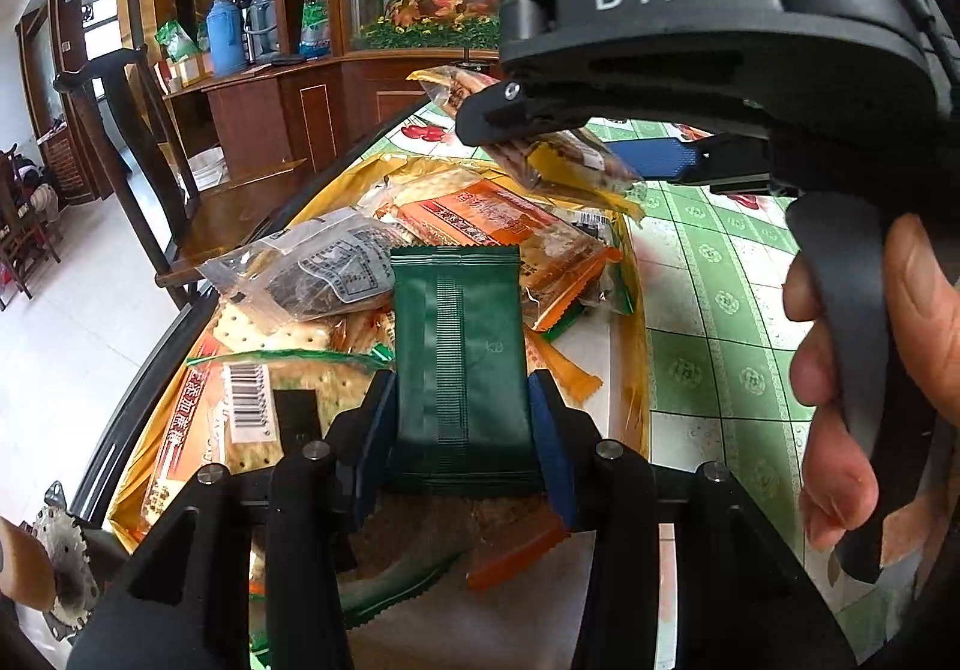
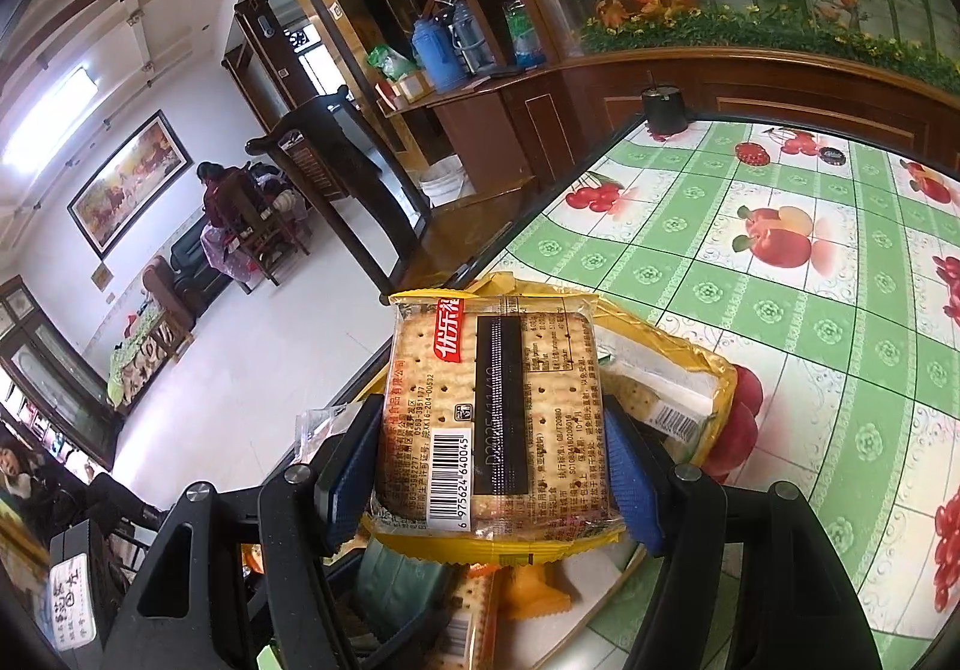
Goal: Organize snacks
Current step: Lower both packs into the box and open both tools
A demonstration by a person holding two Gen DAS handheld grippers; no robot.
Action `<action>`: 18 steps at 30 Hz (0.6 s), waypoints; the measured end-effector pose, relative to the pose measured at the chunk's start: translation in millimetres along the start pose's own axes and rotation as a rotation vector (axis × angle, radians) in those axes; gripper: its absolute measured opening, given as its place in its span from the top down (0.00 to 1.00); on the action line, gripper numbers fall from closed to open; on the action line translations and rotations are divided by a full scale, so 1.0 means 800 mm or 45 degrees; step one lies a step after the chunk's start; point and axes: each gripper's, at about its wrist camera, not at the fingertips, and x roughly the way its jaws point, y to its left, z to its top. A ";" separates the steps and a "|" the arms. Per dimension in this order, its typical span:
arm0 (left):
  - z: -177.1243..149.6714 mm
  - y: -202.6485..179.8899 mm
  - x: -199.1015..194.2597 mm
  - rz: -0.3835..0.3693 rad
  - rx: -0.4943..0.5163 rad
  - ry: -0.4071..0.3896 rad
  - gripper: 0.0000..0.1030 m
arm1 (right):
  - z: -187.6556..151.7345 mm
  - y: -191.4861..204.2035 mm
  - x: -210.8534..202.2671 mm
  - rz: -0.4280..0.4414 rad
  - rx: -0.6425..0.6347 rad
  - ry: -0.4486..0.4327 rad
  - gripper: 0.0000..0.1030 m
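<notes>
Blocking much of the left view, the right gripper [image 1: 576, 154] clamps a cracker packet [image 2: 489, 418] (partly hidden there) above the yellow tray [image 1: 637, 370]. Left gripper [image 1: 462, 418] is closed on a green sachet [image 1: 462, 358] over the tray's snack pile [image 1: 480, 226], whose lower packets are covered. Green fruit-print tablecloth [image 2: 750, 274]; wooden cabinet [image 2: 660, 88] behind.
</notes>
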 end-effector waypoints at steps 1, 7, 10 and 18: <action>0.001 0.000 0.001 -0.001 0.001 0.000 0.59 | 0.001 0.000 0.002 0.001 -0.003 0.006 0.33; 0.003 0.000 0.003 -0.011 0.002 0.004 0.59 | 0.007 0.001 0.012 0.000 -0.015 0.029 0.33; 0.005 0.000 0.006 -0.021 -0.004 0.008 0.59 | 0.010 0.005 0.017 -0.001 -0.031 0.041 0.33; 0.009 0.002 0.011 -0.040 -0.009 0.014 0.59 | 0.011 0.006 0.036 -0.008 -0.040 0.076 0.33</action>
